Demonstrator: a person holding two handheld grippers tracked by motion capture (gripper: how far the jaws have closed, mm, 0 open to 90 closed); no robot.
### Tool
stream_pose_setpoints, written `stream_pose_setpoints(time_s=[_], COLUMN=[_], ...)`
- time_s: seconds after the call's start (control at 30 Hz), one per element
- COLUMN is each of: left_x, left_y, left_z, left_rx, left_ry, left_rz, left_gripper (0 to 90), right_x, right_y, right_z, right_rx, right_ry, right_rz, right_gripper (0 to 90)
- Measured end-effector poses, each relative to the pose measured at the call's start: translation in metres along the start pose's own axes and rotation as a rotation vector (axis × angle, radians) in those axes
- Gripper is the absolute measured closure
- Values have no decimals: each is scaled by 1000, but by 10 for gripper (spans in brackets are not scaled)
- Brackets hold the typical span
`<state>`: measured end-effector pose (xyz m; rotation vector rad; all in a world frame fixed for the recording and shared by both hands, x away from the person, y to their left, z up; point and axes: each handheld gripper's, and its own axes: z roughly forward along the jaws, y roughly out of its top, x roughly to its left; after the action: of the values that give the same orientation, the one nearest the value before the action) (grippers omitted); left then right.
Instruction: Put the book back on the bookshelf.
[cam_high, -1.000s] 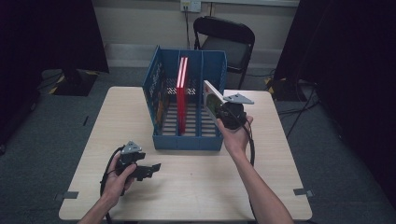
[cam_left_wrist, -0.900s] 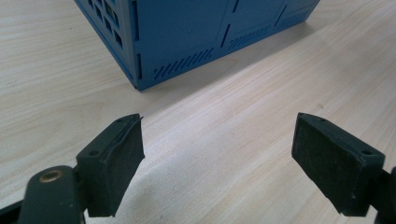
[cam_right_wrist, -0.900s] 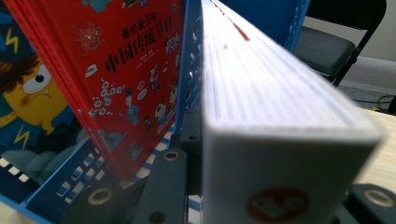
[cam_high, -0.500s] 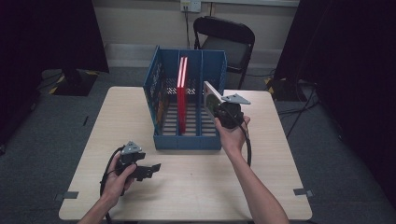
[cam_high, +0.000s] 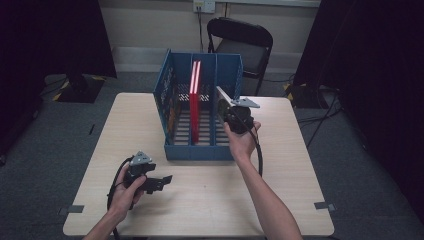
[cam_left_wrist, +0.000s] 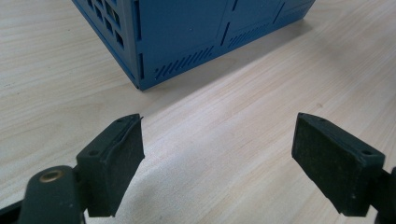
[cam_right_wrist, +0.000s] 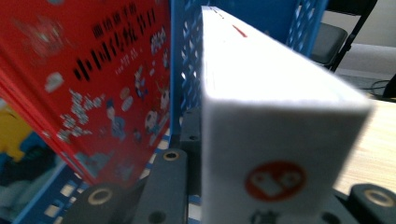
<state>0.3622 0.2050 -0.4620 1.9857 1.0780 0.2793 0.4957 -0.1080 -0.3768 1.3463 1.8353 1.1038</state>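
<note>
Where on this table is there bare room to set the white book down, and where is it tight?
Bare table lies right of the blue rack, and more along its left side. It is crowded at the rack's right slot, where the right claw holds the white book beside the red book.

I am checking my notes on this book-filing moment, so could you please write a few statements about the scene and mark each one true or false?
1. The right hand-held gripper is shut on a white book. True.
2. The left hand-held gripper grips a red book. False: its jaws stand open over the bare table with nothing between them.
3. A red book stands upright in the blue file rack. True.
4. The white book lies flat on the table. False: it is held up at the rack's right-hand compartment.
5. A black folding chair stands beyond the table. True.
</note>
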Motion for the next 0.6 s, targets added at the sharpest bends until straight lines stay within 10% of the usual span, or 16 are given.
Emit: stream_pose_setpoints(time_s=[0.6], left_x=[-1], left_y=[0], left_z=[0], left_rx=[4], left_ry=[0], left_rz=[1], left_gripper=[166], right_x=[4], right_y=[-28], right_z=[19], right_rx=[89], right_ry=[3], right_rz=[5], right_gripper=[755])
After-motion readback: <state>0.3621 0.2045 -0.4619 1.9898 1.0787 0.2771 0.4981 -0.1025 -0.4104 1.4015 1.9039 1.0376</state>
